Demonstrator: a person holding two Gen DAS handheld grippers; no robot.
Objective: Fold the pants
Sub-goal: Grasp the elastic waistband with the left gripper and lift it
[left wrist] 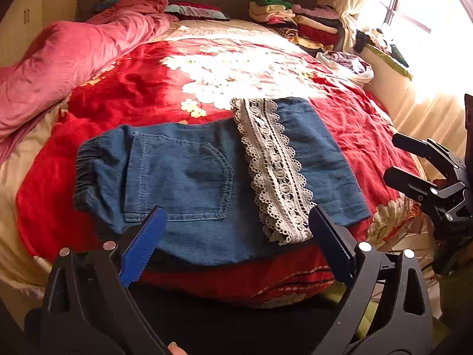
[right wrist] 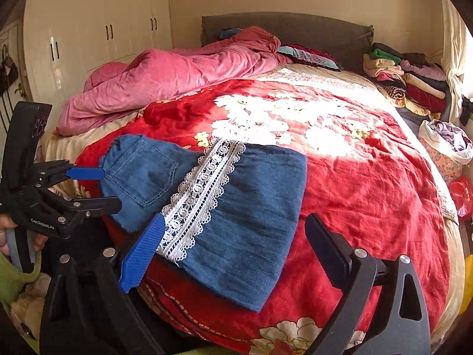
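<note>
1. Left hand-held gripper (left wrist: 236, 230): jaws spread wide, nothing between the pads. It hovers over the near edge of the pants (left wrist: 207, 177), pointing down and across them toward the head of the bed (left wrist: 369, 136).
2. Right hand-held gripper (right wrist: 233, 242): jaws likewise wide and empty, poised over the near hem of the pants at the end away from the waistband.
3. Pants: blue denim, already folded into a compact block, lying flat on the red floral bedspread near the foot of the bed. A white lace trim (left wrist: 275, 165) crosses the block from its far edge to its near edge.
4. Governing relation: the long axis of the block runs side to side across both views. The elastic waistband (left wrist: 85, 171) and back pocket (left wrist: 180, 174) lie at the left end, nearer the left hand-held gripper; the plain leg end lies to the right, nearer the right one. A further fold would probably bring one end over the other.
5. Hidden or unclear: the near hem is partly masked by the fingers of each tool; the layers beneath the top surface cannot be counted; sunlight bleaches the bedspread's centre.
</note>
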